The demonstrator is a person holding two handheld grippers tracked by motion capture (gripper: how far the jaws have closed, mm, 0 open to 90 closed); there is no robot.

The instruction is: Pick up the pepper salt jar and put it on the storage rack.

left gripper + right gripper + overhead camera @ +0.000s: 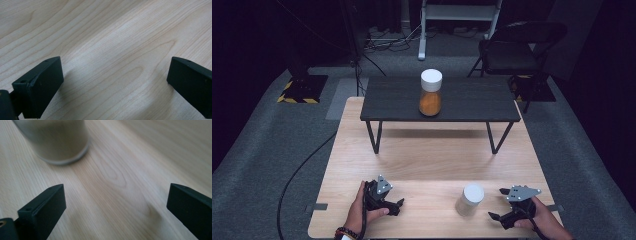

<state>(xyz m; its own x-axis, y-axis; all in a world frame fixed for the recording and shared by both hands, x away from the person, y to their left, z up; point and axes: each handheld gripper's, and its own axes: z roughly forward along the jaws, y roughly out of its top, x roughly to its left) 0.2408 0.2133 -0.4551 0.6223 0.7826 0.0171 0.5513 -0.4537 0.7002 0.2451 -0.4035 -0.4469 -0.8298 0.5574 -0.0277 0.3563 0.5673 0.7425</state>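
Right gripper point(495, 216) agape near seemingly pale-filled jar point(469, 200).

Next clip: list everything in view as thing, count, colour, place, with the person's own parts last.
Pale jar: 1, white lid, beige fill, near edge of table, just left of right gripper.
Orange jar: 1, white lid, orange fill, upright on shelf.
Shelf: 1, black, thin legs, far half of table.
Table: 1, light wood, centre.
Chair: 1, black, floor, far right.
Striped base: 1, black and yellow, floor, far left.
Cable: 1, black, floor, left of table.
Left gripper: 1, black, open, empty, near left.
Right gripper: 1, black, open, empty, near right.
Hands: 2, holding the grippers.
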